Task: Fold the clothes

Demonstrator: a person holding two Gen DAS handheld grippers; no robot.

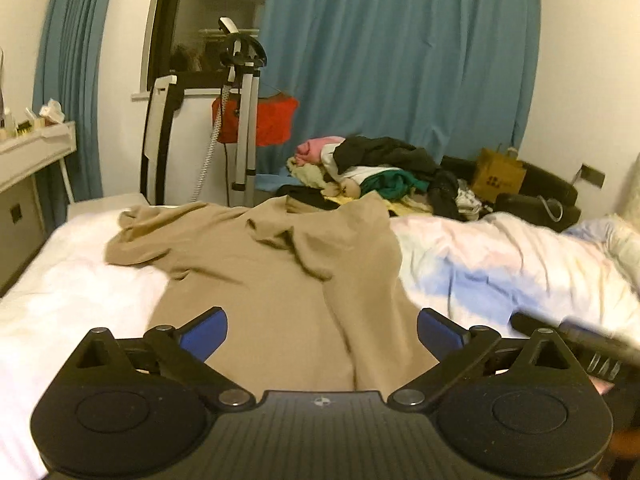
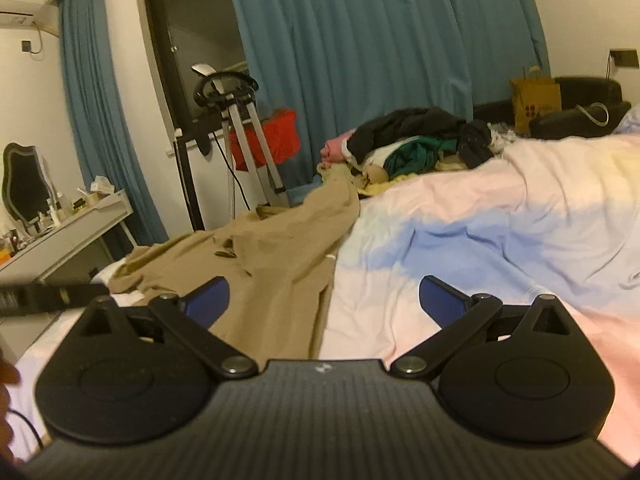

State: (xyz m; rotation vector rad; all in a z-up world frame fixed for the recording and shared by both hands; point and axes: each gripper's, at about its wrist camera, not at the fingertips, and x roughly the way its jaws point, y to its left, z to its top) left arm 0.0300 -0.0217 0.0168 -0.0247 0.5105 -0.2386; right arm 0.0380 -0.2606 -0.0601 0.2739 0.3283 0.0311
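A tan garment (image 1: 276, 280) lies spread and wrinkled on the bed, reaching from near me to the far edge. My left gripper (image 1: 322, 334) is open and empty, hovering above its near end. In the right wrist view the tan garment (image 2: 276, 264) lies left of centre. My right gripper (image 2: 324, 300) is open and empty, above the garment's right edge and the pastel duvet (image 2: 480, 232). The right gripper's tip shows in the left wrist view (image 1: 576, 340) at the right.
A pile of mixed clothes (image 1: 384, 172) sits at the bed's far side. A garment steamer stand (image 1: 240, 120) and red cloth (image 1: 276, 120) stand beyond the bed. A white dresser (image 1: 32, 152) is at left. A black sofa with a paper bag (image 1: 500, 176) is at far right.
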